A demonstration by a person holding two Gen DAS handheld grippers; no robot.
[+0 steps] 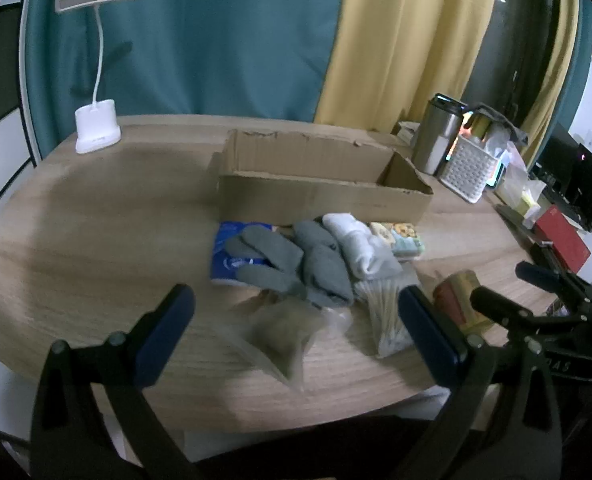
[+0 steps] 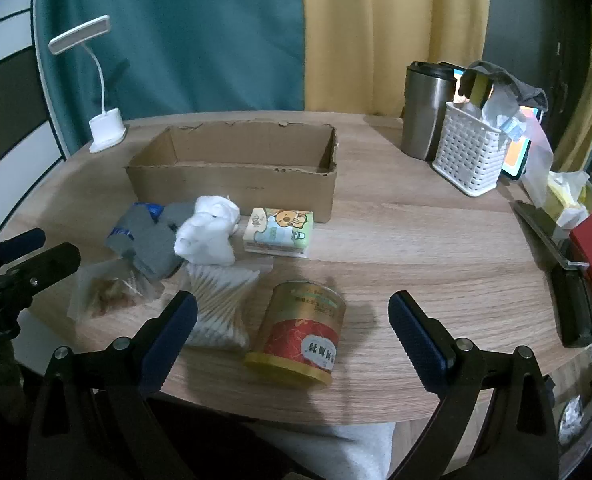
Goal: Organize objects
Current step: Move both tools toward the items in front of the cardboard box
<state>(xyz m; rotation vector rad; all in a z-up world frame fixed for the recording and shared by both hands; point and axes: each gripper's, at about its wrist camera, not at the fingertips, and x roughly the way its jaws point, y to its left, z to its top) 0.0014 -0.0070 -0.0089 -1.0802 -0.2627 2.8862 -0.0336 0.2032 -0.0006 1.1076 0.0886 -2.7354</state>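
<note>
Clutter is what I'm sorting: a loose heap sits on the wooden table (image 2: 416,220) just in front of an open cardboard box (image 2: 231,168), which looks empty from what I can see of it. From the right wrist view I pick out grey gloves (image 2: 151,240), a crumpled white cloth (image 2: 207,232), a cartoon-printed tissue pack (image 2: 279,228), a bag of cotton swabs (image 2: 219,304), a clear bag of brownish bits (image 2: 103,296) and a gold and red tin (image 2: 300,332) lying on its side nearest me. Both tools hang above the near edge, tilted down at the pile. My left gripper (image 1: 296,332) has its fingers spread wide with nothing between them, and my right gripper (image 2: 291,336) is equally wide apart and empty, the tin lying roughly under its gap. I judge the sensible first pick is that tin with the right: I'd come down with the pads across its round wall, not its ends, since it could roll off the edge. The left could take the brownish bag by its slack top. Soft things go in last, I think, so they don't bury the rest.
</note>
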